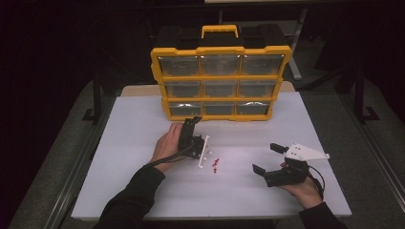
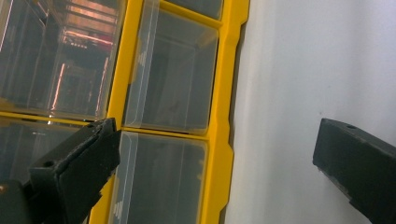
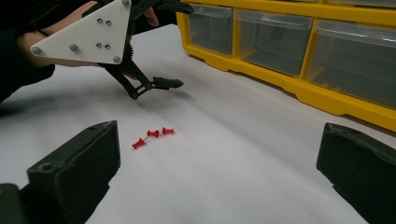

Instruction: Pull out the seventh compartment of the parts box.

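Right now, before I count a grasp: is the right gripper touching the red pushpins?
Apart. The right gripper view shows the right gripper open, with bare table between its jaws and the red pushpins.

White table top (image 1: pixel 143 191), grey floor (image 1: pixel 47 157) to either side, dark metal frame legs (image 1: pixel 97 100) behind

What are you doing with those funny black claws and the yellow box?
A person holds a hand-held gripper in each hand at a white table. The left hand-held gripper is open and reaches toward the bottom row of clear drawers in the yellow organizer box. The right hand-held gripper is also open, holding nothing, and points toward three small red push pins lying loose on the table between the two hands. All the drawers look closed.
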